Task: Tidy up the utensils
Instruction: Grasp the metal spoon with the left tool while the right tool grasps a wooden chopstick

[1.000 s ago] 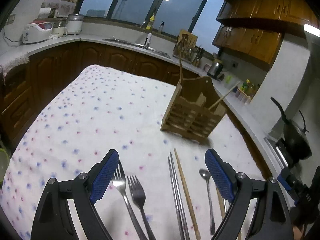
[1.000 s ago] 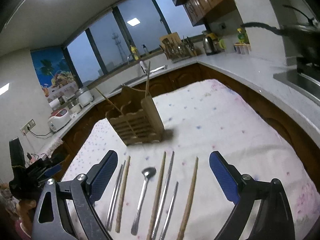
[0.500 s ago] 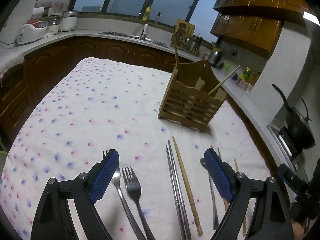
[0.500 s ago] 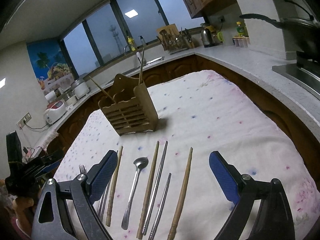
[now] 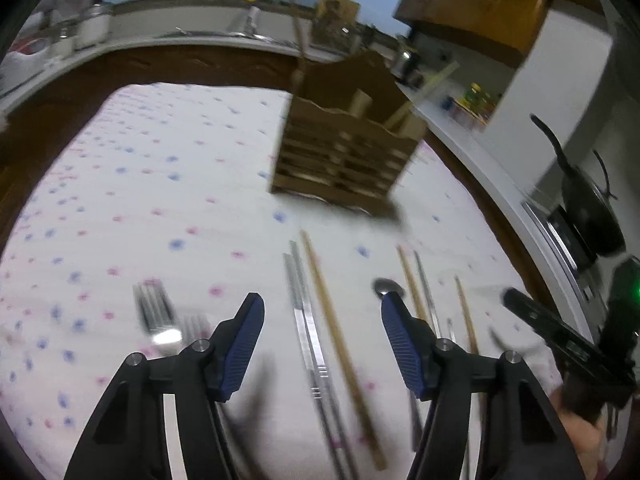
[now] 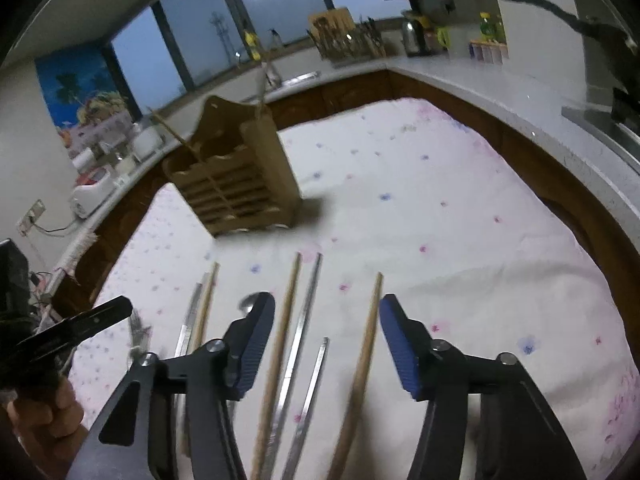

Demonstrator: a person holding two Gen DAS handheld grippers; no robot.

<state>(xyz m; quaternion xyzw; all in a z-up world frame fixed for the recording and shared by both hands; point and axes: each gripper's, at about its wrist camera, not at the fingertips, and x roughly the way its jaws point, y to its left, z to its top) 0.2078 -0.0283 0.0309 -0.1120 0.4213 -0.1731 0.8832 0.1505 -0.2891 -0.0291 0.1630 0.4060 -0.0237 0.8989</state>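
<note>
A slatted wooden utensil holder stands on the dotted tablecloth, with two chopsticks in it; it also shows in the right wrist view. In front of it lie metal chopsticks, a wooden chopstick, a spoon and two forks. My left gripper is open, low over the metal and wooden chopsticks. My right gripper is open over a wooden chopstick, metal chopsticks and another wooden chopstick.
The table is ringed by a kitchen counter with a sink, a knife block, a kettle and rice cookers. A black pan sits on the stove at right.
Both grippers have dropped lower and forward over the row of utensils, and their jaws have narrowed. The left gripper has shifted right, from the forks to the chopsticks. The frames are motion-blurred.
</note>
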